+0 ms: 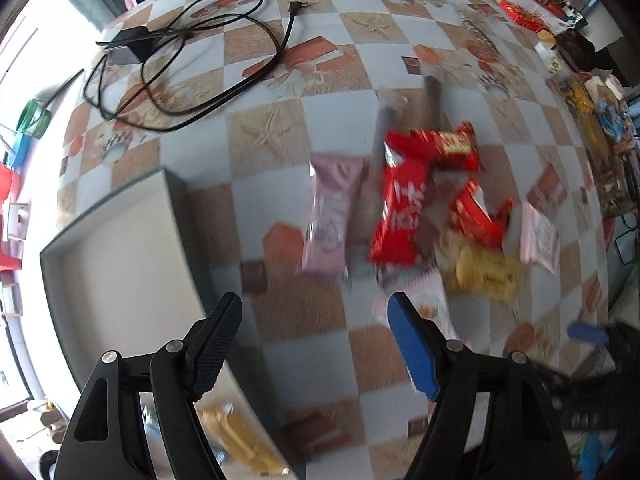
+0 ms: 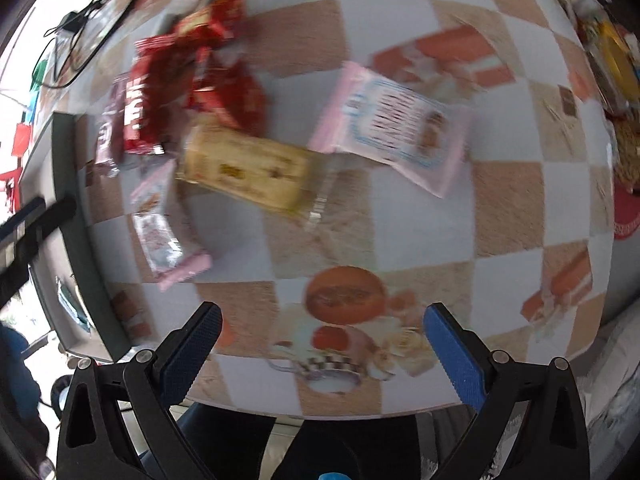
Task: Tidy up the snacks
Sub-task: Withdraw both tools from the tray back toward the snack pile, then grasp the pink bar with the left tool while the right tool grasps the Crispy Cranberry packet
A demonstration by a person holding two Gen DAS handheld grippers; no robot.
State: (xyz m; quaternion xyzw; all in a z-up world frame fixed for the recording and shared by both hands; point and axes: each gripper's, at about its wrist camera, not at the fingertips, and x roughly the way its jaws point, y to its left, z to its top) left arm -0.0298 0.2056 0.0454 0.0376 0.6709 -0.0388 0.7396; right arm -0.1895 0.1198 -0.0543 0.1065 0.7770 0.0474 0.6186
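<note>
A heap of snack packets lies on the checkered tablecloth: red packets [image 1: 404, 204] [image 2: 160, 92], a long pink packet [image 1: 330, 212], a yellow cake packet [image 1: 486, 274] [image 2: 248, 168] and a flat pink packet [image 1: 540, 238] [image 2: 396, 136]. A small pink packet [image 2: 168, 248] lies nearest the tray. My left gripper [image 1: 316, 316] hangs open and empty between the grey tray [image 1: 120, 264] and the heap. My right gripper [image 2: 324, 316] is open and empty above the table's near edge, below the yellow packet. A yellow packet [image 1: 240, 440] lies in the tray behind the left finger.
A black cable and adapter [image 1: 160, 52] lie at the table's far left. More packets and boxes [image 1: 592, 120] crowd the right edge. The grey tray [image 2: 68, 240] stands at the left of the right wrist view, with the other gripper's finger [image 2: 36, 212] over it.
</note>
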